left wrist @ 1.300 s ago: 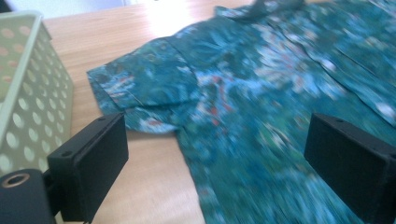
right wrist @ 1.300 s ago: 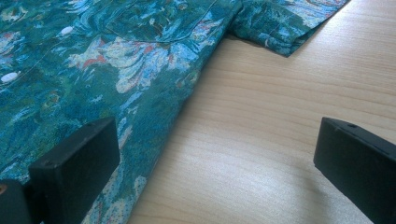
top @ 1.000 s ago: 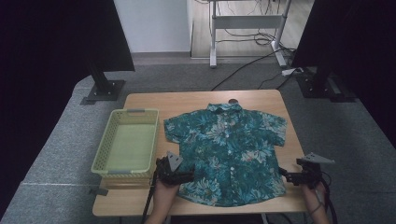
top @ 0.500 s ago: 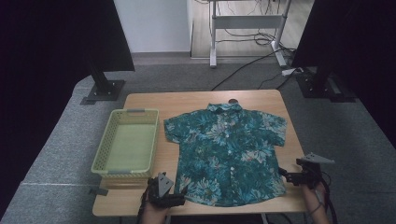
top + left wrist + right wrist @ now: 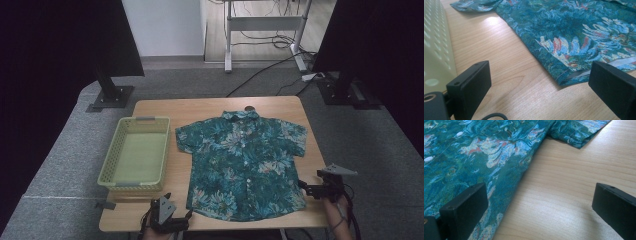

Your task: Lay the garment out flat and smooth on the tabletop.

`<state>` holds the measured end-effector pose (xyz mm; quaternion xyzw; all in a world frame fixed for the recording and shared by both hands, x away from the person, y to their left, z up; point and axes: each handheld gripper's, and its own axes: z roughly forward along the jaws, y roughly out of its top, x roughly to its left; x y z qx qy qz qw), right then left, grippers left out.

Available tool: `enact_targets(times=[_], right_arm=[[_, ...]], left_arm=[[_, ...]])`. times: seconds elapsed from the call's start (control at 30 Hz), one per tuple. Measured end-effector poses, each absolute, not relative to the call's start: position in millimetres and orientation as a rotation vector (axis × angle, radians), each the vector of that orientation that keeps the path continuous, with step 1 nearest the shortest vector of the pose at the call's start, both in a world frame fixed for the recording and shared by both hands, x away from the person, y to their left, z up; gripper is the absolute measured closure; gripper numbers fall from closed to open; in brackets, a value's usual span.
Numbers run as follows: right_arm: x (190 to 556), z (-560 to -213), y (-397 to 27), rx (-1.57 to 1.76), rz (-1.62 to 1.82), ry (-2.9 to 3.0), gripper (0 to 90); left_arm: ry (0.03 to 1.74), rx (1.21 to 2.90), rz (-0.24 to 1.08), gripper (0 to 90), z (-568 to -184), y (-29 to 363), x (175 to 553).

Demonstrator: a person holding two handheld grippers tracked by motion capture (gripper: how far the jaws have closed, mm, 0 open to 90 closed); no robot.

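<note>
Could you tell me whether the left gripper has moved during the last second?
Yes. The left gripper has drawn back off the shirt toward the table's near edge, now below the basket's near corner.

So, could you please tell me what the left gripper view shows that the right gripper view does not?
The left gripper view alone has the pale green basket wall at its left edge and the shirt's bottom hem corner lying flat between the open jaws of the left tool. The right gripper view alone has a chest pocket, white buttons and a short sleeve. Both share the floral shirt spread on the wooden table, with the right tool open too.
</note>
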<state>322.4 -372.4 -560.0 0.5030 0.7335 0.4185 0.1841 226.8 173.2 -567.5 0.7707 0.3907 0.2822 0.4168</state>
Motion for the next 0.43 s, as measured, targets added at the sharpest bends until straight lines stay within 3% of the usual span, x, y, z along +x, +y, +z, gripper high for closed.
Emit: enact_targets(times=[0.43], right_arm=[[322.9,-560.3,-370.4,1.406,1.163,2.083,0.0]], left_arm=[[1.082,1.911,0.682,3.6,-570.1,180.6,232.2]])
